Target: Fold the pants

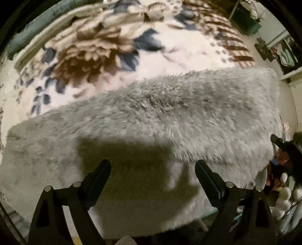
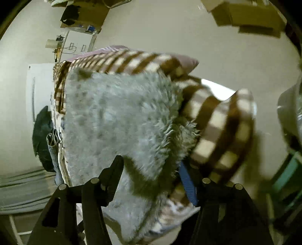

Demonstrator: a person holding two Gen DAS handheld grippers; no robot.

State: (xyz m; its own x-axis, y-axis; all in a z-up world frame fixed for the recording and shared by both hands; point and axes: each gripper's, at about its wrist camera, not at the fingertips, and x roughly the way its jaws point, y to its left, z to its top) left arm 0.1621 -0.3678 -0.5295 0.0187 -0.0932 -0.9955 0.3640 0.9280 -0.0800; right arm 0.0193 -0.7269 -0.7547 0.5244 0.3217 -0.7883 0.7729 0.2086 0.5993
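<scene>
The pants are grey and fluffy. They lie folded in a long band across the bed. My left gripper is open and empty, just above the near edge of the pants. In the right wrist view the same pants lie over the bed's end, blurred. My right gripper is open, its fingers on either side of the near corner of the pants. Whether they touch the fabric I cannot tell.
A cream blanket with brown and blue flowers covers the bed. Its brown checked edge hangs over the bed's corner. A dark bag and jeans lie on the floor at the left. Cardboard boxes stand on the floor.
</scene>
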